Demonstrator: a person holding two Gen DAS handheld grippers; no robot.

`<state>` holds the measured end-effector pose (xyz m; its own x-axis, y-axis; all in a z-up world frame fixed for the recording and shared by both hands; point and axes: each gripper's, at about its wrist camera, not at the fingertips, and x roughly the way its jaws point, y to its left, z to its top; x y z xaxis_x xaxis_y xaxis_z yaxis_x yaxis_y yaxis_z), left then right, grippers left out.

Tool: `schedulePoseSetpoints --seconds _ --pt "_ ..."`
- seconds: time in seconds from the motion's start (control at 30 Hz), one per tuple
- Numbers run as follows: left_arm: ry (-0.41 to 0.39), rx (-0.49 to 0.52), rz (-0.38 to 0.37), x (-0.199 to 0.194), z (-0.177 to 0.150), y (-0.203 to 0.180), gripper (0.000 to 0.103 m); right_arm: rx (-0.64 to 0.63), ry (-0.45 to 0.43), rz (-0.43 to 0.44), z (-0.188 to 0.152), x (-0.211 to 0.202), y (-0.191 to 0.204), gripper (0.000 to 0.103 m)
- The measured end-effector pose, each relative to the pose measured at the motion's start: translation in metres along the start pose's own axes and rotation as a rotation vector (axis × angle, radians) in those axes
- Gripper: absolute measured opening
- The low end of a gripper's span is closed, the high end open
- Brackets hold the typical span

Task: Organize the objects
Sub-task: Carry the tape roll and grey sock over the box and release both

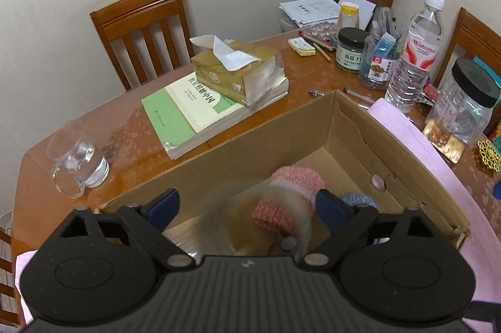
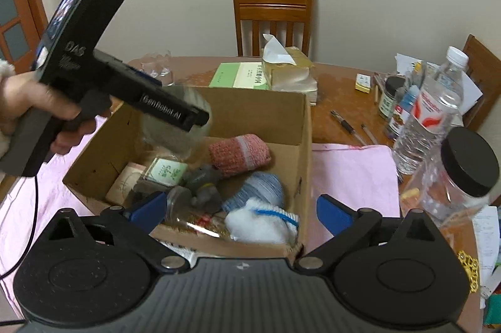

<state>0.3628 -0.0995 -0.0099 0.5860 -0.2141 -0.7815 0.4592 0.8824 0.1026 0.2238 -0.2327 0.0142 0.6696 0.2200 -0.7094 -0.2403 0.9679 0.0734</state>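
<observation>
An open cardboard box (image 1: 219, 157) (image 2: 250, 110) stands on a pink cloth (image 2: 350, 173). In it lie a pink knitted roll (image 1: 288, 195) (image 2: 239, 154), a blue knitted roll (image 2: 260, 189), a white fluffy item (image 2: 260, 223), a grey object (image 2: 203, 179) and a small green-and-white packet (image 2: 167, 171). My left gripper (image 1: 247, 204) (image 2: 200, 117), held by a hand (image 2: 37, 101), hangs open over the box. A blurred, clear round object (image 1: 260, 220) (image 2: 178, 120) sits between its spread fingers; whether it touches them is unclear. My right gripper (image 2: 241, 212) is open over the box's near edge with nothing in it.
Left of the box stand a glass mug (image 1: 78, 164) and a tissue box (image 1: 238, 67) on stacked books (image 1: 200, 110). To the right are a water bottle (image 2: 429, 110), a black-lidded clear jar (image 2: 454, 176), smaller jars (image 1: 350, 49) and pens (image 2: 344, 121). Wooden chairs (image 2: 272, 20) ring the table.
</observation>
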Motion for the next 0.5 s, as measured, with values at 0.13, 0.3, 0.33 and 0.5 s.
schedulePoseSetpoints --seconds 0.13,0.3,0.33,0.5 --pt "0.013 -0.013 0.005 0.001 0.000 0.000 0.096 0.002 0.005 -0.009 -0.011 -0.004 -0.003 0.103" --pt "-0.004 0.022 0.020 -0.010 -0.006 -0.003 0.097 0.014 0.031 -0.018 -0.023 -0.006 -0.009 0.103" --pt "-0.007 0.025 0.018 -0.013 -0.008 -0.002 0.098 0.018 0.037 -0.016 -0.025 -0.006 -0.009 0.103" --pt "-0.034 0.030 0.033 -0.027 -0.016 -0.001 0.100 0.007 0.055 -0.027 -0.036 -0.007 -0.007 0.103"
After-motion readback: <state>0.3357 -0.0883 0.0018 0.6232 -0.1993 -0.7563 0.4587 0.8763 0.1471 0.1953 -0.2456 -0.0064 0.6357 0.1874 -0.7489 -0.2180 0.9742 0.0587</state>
